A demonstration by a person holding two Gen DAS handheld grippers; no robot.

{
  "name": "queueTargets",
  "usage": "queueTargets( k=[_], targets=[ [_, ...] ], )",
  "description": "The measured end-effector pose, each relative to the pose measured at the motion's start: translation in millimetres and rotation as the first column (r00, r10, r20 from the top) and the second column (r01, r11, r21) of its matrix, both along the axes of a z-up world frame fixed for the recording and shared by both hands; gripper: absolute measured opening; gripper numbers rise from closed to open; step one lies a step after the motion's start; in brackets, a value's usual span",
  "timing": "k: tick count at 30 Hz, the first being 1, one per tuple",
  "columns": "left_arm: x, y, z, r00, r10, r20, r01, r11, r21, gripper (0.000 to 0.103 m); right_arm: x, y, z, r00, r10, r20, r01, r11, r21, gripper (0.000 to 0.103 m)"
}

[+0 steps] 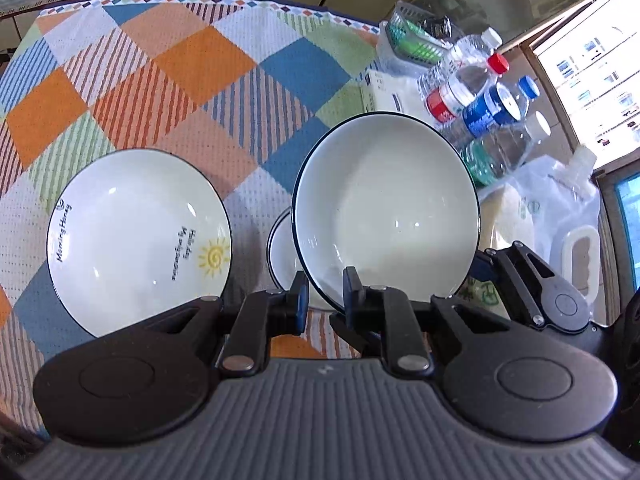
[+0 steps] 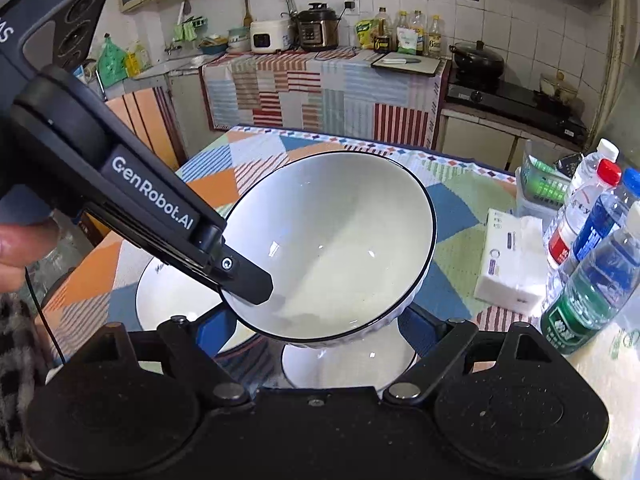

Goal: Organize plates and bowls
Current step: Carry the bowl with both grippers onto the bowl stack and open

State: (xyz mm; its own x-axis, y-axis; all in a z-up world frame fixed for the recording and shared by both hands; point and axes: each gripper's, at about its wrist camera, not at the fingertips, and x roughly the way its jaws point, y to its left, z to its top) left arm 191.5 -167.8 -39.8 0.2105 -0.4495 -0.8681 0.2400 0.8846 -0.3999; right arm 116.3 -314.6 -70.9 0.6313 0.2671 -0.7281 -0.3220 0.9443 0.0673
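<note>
Open cloth [image 1: 168, 80] is lying clear across the table's far and left parts; a plate [image 1: 136, 240] is occupying the near left, while bottles [image 1: 480, 112], a tissue pack [image 2: 512, 264] and a basket [image 1: 416, 36] are crowding the right edge, blocking passage there.

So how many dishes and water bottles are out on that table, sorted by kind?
Bowls: 2, the lifted bowl and a second bowl under it
Plates: 1, the sun plate
Water bottles: 4, such as the red-capped bottle
Total: 7
</note>
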Motion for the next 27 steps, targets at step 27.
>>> queueTargets(
  k=[27],
  targets=[
    [22,-16,-75,0.978,-0.003,-0.209,0.001,1.000,-0.010,0.016,0,-6,-63,0.989,0.051,-0.138,-0.066,0.992,-0.105,0.091]
  ],
)
